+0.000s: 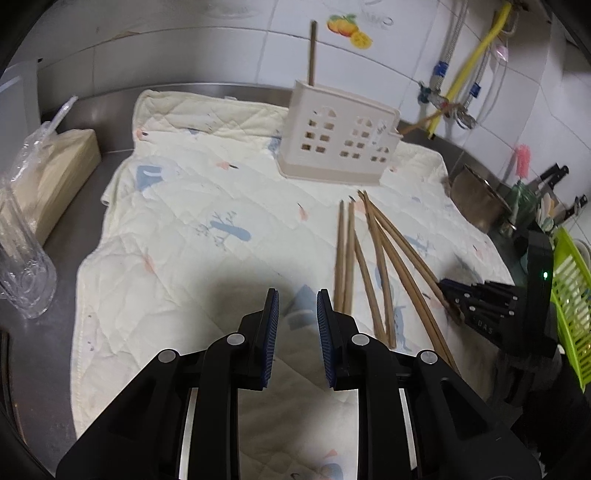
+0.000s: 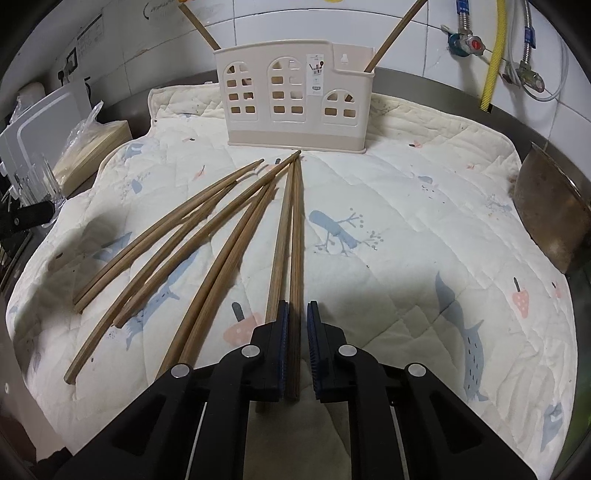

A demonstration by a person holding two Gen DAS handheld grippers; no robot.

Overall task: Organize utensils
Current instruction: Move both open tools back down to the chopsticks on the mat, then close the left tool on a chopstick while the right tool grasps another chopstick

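Note:
Several wooden chopsticks (image 2: 221, 236) lie fanned out on a quilted mat (image 2: 406, 229), tips toward a beige house-shaped utensil holder (image 2: 291, 99). The holder has one chopstick (image 2: 391, 37) leaning out at its right and another (image 2: 199, 24) at its left. My right gripper (image 2: 297, 314) is open, low over the mat, with one chopstick (image 2: 295, 240) lying between its fingers. My left gripper (image 1: 297, 299) is open and empty above the mat, left of the chopsticks (image 1: 373, 258). The holder (image 1: 340, 136) and the right gripper (image 1: 480, 299) also show in the left wrist view.
A metal pot (image 2: 550, 218) sits at the mat's right edge. A glass (image 1: 22, 266) and a wrapped beige pack (image 1: 55, 173) stand left of the mat. A green dish rack (image 1: 569, 302) is at the right. The tiled wall with pipes (image 2: 495, 51) is behind.

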